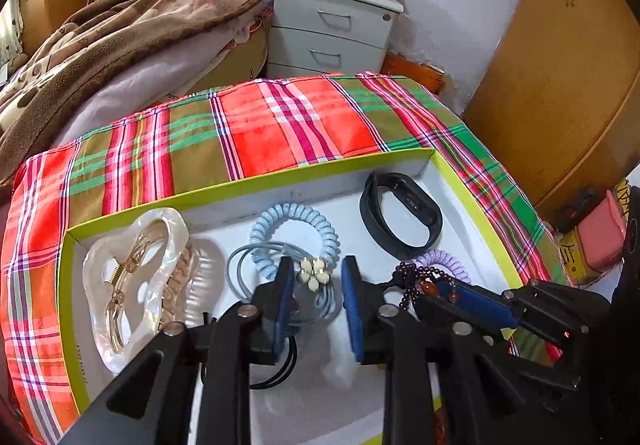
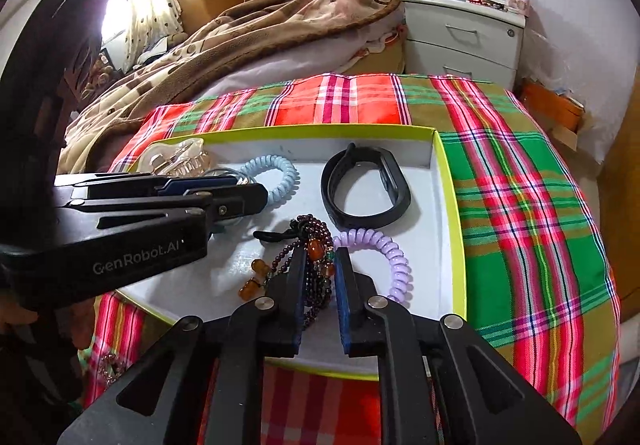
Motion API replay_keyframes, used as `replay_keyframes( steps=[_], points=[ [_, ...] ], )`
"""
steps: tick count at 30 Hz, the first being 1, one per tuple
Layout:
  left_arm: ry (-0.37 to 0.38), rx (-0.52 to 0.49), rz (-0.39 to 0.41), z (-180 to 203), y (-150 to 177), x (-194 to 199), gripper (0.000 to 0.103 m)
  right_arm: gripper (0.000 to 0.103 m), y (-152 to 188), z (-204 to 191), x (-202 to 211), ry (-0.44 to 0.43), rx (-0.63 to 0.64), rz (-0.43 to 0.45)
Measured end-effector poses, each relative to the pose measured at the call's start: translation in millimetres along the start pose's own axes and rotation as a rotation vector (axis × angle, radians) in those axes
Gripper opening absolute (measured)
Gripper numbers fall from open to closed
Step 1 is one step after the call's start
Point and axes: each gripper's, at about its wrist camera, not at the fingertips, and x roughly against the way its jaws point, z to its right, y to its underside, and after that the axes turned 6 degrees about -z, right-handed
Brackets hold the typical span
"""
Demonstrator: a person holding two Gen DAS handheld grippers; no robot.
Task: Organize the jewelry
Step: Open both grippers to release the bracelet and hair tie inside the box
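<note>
A white tray with a lime-green rim (image 1: pixel 248 183) (image 2: pixel 438 149) lies on a plaid cloth. In it are a pearly hair claw (image 1: pixel 132 277) (image 2: pixel 176 157), a light-blue coil tie (image 1: pixel 296 225) (image 2: pixel 276 173), a grey hair tie with a cream flower (image 1: pixel 314 273), a black wristband (image 1: pixel 400 217) (image 2: pixel 364 189), a lilac coil tie (image 1: pixel 444 263) (image 2: pixel 384 257) and a dark beaded bracelet with amber beads (image 1: pixel 416 285) (image 2: pixel 316 249). My left gripper (image 1: pixel 314 277) is open around the flower tie. My right gripper (image 2: pixel 318 265) (image 1: pixel 452 291) is shut on the beaded bracelet.
The plaid cloth (image 1: pixel 280 125) (image 2: pixel 520 185) covers the table. A bed with a brown blanket (image 1: pixel 120 37) lies behind, next to a grey nightstand (image 1: pixel 332 33) (image 2: pixel 464 41). A wooden wardrobe (image 1: pixel 560 85) stands at the right. A black hair tie (image 1: pixel 284 369) lies under the left gripper.
</note>
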Motion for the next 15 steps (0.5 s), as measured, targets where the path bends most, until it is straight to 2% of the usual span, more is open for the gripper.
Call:
replay_keyframes(
  steps=[4, 7, 9, 11, 13, 15],
  points=[
    [0.000, 0.008, 0.000, -0.4, -0.2, 0.2, 0.028, 0.014, 1.0, 0.7, 2.4, -0.009, -0.005, 0.007],
    [-0.001, 0.020, 0.005, -2.0, -0.1, 2.2, 0.033, 0.015, 0.9, 1.3, 4.1, -0.007, -0.008, 0.012],
    [-0.004, 0.025, 0.009, -3.2, 0.3, 4.3, 0.037, 0.018, 1.0, 1.4, 5.2, -0.006, -0.011, 0.015],
    [-0.006, 0.026, 0.009, -3.1, 0.7, 6.3, 0.039, 0.028, 1.5, 1.2, 6.9, -0.001, -0.011, 0.019],
    [-0.009, 0.028, 0.009, -3.3, 2.2, 8.4, 0.039, 0.033, 2.3, 2.0, 9.7, -0.004, -0.015, 0.025],
    [-0.009, 0.029, 0.014, -3.3, 3.9, 11.9, 0.040, 0.033, 2.8, 1.9, 12.4, 0.000, -0.017, 0.030]
  ],
)
